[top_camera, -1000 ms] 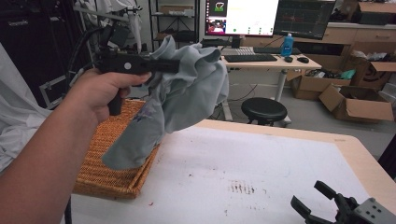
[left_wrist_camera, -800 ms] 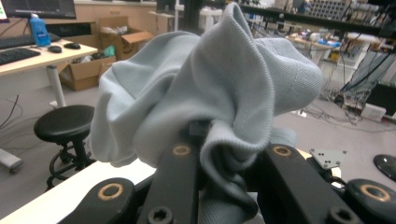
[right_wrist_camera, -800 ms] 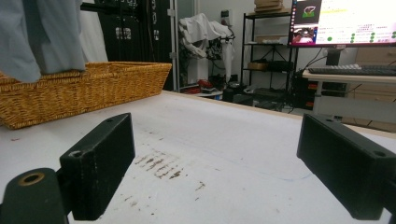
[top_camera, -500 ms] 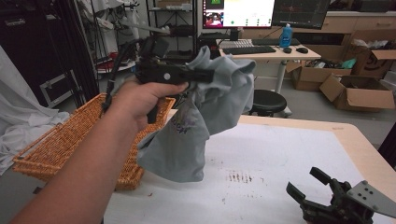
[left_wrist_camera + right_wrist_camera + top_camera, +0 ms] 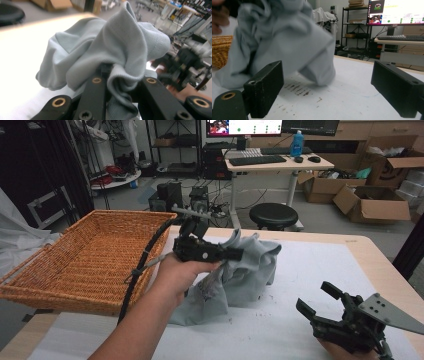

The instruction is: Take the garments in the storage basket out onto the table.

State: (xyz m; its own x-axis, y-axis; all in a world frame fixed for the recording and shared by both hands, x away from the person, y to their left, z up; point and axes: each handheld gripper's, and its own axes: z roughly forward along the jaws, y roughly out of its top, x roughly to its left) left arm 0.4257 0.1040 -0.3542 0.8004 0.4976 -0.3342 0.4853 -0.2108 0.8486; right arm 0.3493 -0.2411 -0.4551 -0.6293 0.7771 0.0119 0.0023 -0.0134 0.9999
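A crumpled grey cloth [image 5: 250, 270] is bunched on the white table mat [image 5: 320, 265], its lower folds resting on the mat. My left gripper [image 5: 234, 254] is shut on the cloth's upper part, just right of the basket. In the left gripper view the ribbed grey cloth [image 5: 112, 45] is pinched between the black jaws of the left gripper [image 5: 110, 72]. My right gripper [image 5: 315, 296] stands open at the near right of the table, with nothing between its jaws. In the right gripper view the cloth [image 5: 282, 42] hangs ahead of the right gripper [image 5: 327, 82], whose jaws are wide apart.
A wide woven basket [image 5: 80, 265] stands at the table's left side, hanging partly over the edge. Dark smudges mark the mat [image 5: 297, 90]. Beyond the table are a black stool [image 5: 273, 215], a desk with a keyboard [image 5: 257, 160] and cardboard boxes [image 5: 372, 202].
My left hand has come down and to the right with the cloth, from high beside the basket to the mat, where the cloth's lower folds now rest. The right gripper stays put.
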